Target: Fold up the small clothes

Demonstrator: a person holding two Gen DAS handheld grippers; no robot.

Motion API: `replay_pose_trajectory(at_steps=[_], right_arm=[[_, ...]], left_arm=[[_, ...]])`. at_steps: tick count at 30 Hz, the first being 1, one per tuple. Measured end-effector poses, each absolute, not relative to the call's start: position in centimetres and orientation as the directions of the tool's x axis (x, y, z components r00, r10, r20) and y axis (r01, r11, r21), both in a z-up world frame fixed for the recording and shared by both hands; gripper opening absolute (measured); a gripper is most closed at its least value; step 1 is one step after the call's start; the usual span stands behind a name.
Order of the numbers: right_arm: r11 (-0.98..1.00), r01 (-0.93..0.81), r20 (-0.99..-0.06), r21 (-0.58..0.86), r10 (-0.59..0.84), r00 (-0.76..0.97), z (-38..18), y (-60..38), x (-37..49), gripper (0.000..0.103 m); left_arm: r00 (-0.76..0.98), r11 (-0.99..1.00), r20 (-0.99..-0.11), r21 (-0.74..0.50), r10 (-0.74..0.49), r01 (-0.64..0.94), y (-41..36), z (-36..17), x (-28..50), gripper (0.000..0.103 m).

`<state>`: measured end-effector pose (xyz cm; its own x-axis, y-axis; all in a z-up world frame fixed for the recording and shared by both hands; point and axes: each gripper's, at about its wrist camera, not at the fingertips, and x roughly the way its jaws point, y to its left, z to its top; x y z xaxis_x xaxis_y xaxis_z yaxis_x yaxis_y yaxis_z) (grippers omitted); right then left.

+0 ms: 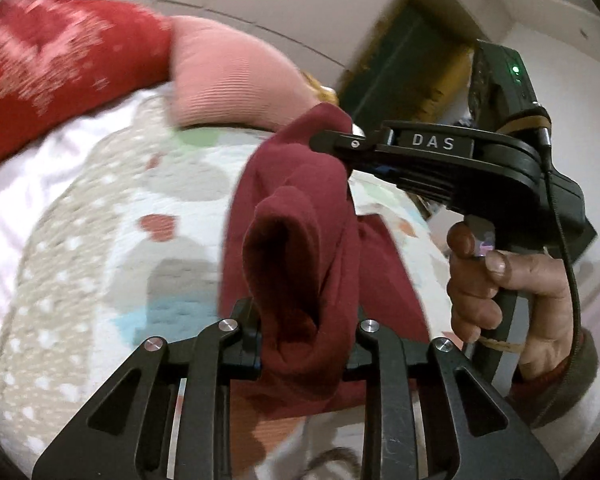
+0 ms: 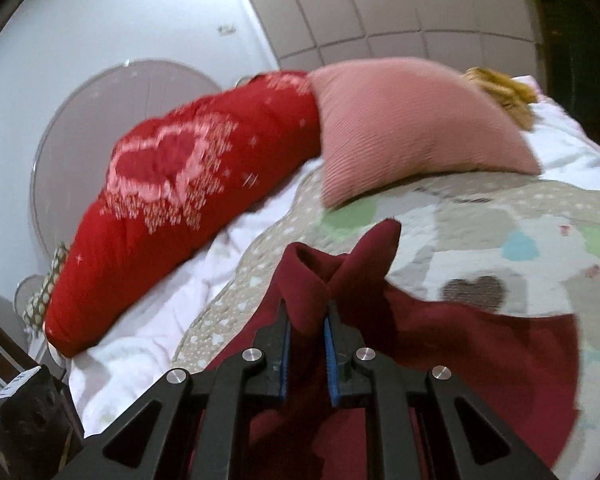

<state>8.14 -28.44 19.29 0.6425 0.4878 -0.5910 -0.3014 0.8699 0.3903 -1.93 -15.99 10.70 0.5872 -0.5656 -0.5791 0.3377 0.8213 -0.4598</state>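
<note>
I'm seeing a maroon garment looking like soft matt knit, a ribbed pink pillow, a quilted cotton bedspread, matt black plastic gripper fingers showing shiny metal pins.

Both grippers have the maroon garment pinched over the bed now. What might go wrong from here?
1. The left gripper clamps a thick rolled bunch of the maroon garment, not a flat edge, so the fold may come out lumpy.
2. The right gripper holds only a narrow twisted tip; it may slip free under tension.
3. The pink pillow lies close behind and could catch the cloth.
</note>
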Motion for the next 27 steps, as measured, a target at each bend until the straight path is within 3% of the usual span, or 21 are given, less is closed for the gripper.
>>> replay_pose_trajectory(at_steps=[7, 15, 17, 18, 19, 21, 23, 25, 27], right_arm=[[0.875, -0.193, -0.560, 0.445, 0.440, 0.702, 18.3, -37.8, 4.5, 0.010], [0.841, -0.008, -0.609, 0.541, 0.398, 0.686, 11.5, -45.5, 2.3, 0.007], [0.820, 0.021, -0.610, 0.573, 0.408, 0.679, 10.2, -46.2, 2.6, 0.008], [0.801, 0.040, -0.605, 0.597, 0.417, 0.678, 9.8, -46.7, 2.6, 0.009], [0.783, 0.057, -0.597, 0.620, 0.423, 0.681, 9.7, -47.2, 2.4, 0.015], [0.758, 0.070, -0.575, 0.648, 0.427, 0.698, 10.1, -48.0, 1.3, 0.022], [0.749, 0.056, -0.544, 0.661, 0.426, 0.722, 11.3, -48.2, -0.4, 0.029], [0.746, 0.035, -0.525, 0.665, 0.433, 0.733, 12.1, -47.8, -1.9, 0.055], [0.743, 0.013, -0.515, 0.669, 0.450, 0.730, 12.6, -47.0, -3.1, 0.066]], left_arm=[[0.511, 0.804, -0.629, -0.374, -0.586, 0.462, -25.0, 10.0, -2.6, 0.023], [0.432, 0.803, -0.710, -0.326, -0.556, 0.499, -30.4, 5.6, -2.2, 0.023], [0.432, 0.803, -0.713, -0.316, -0.552, 0.505, -30.6, 6.1, -2.8, 0.027], [0.419, 0.797, -0.717, -0.320, -0.558, 0.513, -30.6, 6.5, -3.1, 0.038], [0.398, 0.784, -0.718, -0.334, -0.571, 0.523, -30.6, 6.9, -3.5, 0.054], [0.345, 0.739, -0.706, -0.373, -0.619, 0.562, -29.7, 8.3, -4.4, 0.066], [0.358, 0.725, -0.696, -0.338, -0.622, 0.601, -29.0, 9.4, -5.9, 0.066], [0.413, 0.732, -0.687, -0.260, -0.598, 0.629, -27.6, 10.6, -7.5, 0.066], [0.456, 0.747, -0.679, -0.210, -0.575, 0.631, -26.3, 10.9, -8.2, 0.066]])
